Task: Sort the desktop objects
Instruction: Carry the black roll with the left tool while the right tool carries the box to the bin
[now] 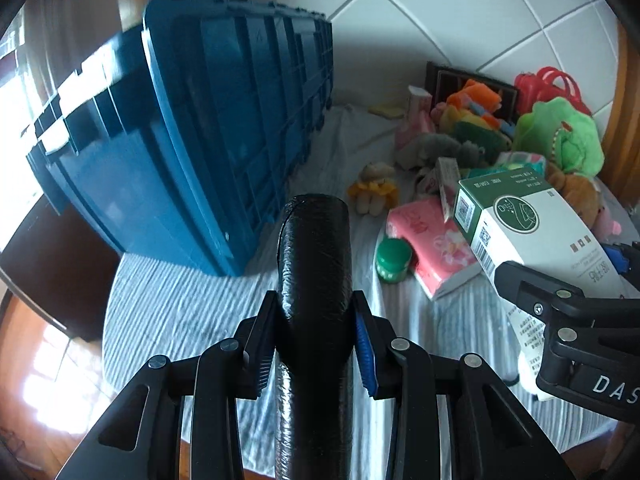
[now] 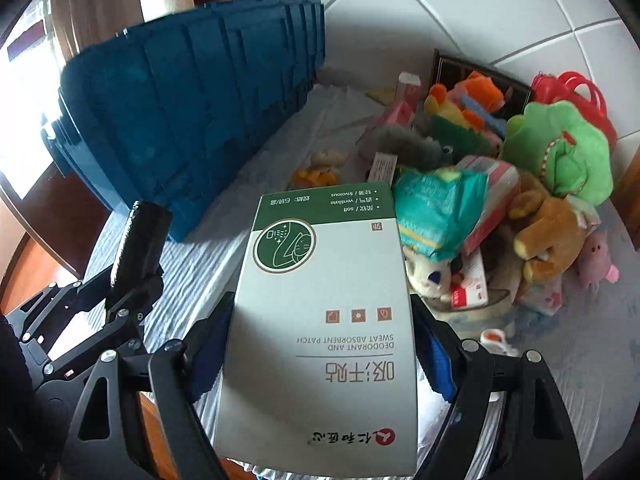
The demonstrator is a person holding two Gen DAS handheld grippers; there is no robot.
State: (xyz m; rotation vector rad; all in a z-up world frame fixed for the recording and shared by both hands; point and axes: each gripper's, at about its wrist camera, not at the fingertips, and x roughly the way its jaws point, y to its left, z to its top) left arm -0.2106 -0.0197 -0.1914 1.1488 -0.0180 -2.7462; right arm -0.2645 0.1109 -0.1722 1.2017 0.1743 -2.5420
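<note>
My left tongs point(image 1: 316, 344) are clamped on a black roll point(image 1: 316, 256), a glossy cylinder wrapped in crinkled film that stands up between the pads and juts past them. My right tongs point(image 2: 320, 360) grip a flat carton point(image 2: 324, 304) by its long edges. The carton is white with a green band at its far end, a round green emblem, three small orange squares, and the upside-down words "DEODORANT AND SWEAT ABSORBENT PATCH"; its side panel carries barcodes.

Both items hang above a striped blue-and-white cloth point(image 1: 176, 304) covering the table. Left of the carton, a large blue ribbed plastic crate point(image 1: 224, 128) sits on the cloth. Just beyond the carton's far end lie a pink tissue pack point(image 1: 432, 240) and a small green-lidded jar point(image 1: 394, 260), touching each other. Further behind it sits a heap of soft toys, with a bright green plush point(image 2: 560, 148) at the right, a brown plush point(image 2: 548, 236) beside it, and a small yellow-dressed doll point(image 1: 374, 190) nearer the crate. A white tiled wall point(image 1: 460, 12) rises behind the heap.
</note>
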